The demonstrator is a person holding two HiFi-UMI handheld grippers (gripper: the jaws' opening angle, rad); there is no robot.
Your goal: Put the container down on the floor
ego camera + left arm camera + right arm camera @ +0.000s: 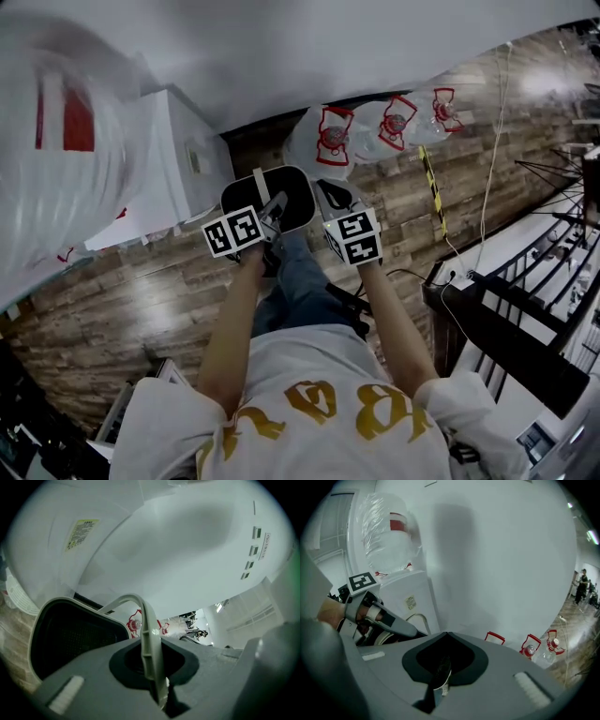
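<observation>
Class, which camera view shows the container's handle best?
The left gripper view: the handle arches up from the rim of the container and runs between the shut jaws of the left gripper. The head view shows only a short pale strip; the right gripper view, a small arc.

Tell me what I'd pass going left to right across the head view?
Plastic-wrapped water jug → white cabinet → left gripper → right gripper → yellow-black tape → black rack.
</observation>
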